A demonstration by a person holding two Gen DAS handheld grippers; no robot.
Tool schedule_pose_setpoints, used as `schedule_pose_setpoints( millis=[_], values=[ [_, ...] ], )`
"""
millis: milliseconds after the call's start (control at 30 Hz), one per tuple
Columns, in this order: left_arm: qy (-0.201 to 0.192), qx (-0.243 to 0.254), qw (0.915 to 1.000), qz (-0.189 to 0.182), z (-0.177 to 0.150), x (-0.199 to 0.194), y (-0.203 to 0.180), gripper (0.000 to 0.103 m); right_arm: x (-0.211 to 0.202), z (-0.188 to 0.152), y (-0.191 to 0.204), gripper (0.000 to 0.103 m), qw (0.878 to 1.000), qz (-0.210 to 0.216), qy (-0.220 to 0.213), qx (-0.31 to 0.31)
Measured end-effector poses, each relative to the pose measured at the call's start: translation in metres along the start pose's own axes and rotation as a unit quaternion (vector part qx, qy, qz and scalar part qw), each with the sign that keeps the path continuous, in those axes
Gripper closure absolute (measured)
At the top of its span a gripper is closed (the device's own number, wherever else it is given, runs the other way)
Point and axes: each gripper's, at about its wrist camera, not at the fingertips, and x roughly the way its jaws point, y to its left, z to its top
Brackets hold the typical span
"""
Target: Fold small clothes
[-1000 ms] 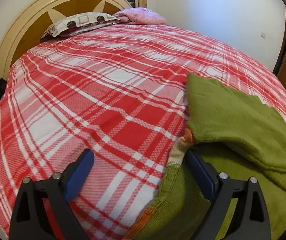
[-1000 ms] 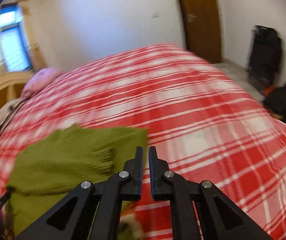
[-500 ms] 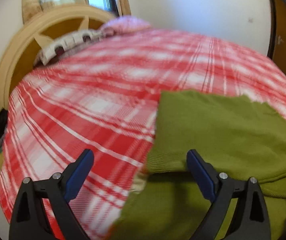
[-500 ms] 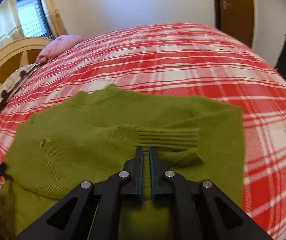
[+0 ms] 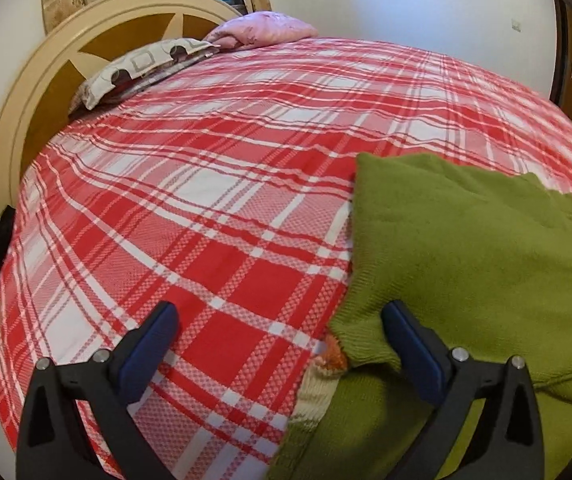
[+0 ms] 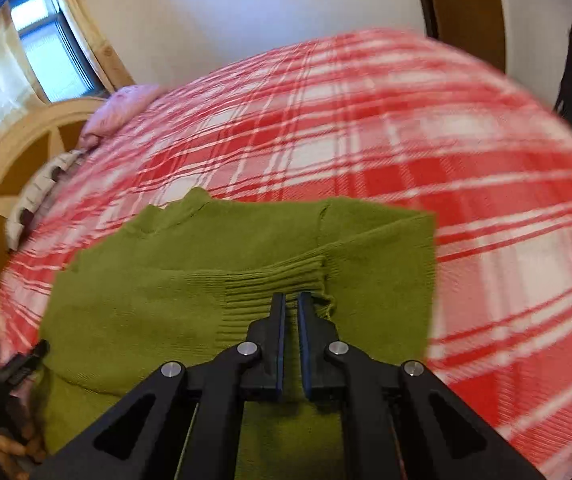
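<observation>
Both fingers differ: left gripper [image 5: 277,332] just spread wider, empty; right gripper [image 6: 290,312] pinched together, now above green sweater [image 6: 213,280].

The left gripper [image 5: 281,340] is made of matte black plastic. Each of its two fingers is a flat black arm with a triangular cut-out near the base, and it carries two round silver screw heads on the upper edge. The inner face of each finger has a dark blue pad [image 5: 147,350], long and slightly rounded at the tip.

The right gripper [image 6: 290,312] has the same build: black arms with triangular openings, silver screws at the joints, and thin blue pads [image 6: 280,340] on the inner faces of the black finger blocks. No cables, markings or sleeves are visible in either view.
</observation>
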Motion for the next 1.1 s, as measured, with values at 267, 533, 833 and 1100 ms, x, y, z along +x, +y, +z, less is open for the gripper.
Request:
schedule_pose_setpoints(
  millis=[267,533,833,1100],
  values=[
    [-0.100,0.041,0.9925,-0.057,-0.007,-0.064,0.058,0.000,-0.135,-0.023,-0.042,0.097,0.996,0.034,-0.078,0.015],
    [-0.132,0.042,0.9761,-0.167,-0.036,-0.124,0.119,0.000,-0.258,-0.095,-0.098,0.027,0.985,0.091,-0.121,0.082],
    [-0.092,0.126,0.9510,-0.267,-0.089,-0.170,0.118,0.000,-0.262,-0.196,-0.064,0.027,0.989,0.127,0.076,-0.021],
    [0.001,0.121,0.9393,-0.321,-0.154,-0.166,0.122,0.000,-0.211,-0.269,-0.061,0.027,0.972,0.142,0.183,0.030]
  ],
)
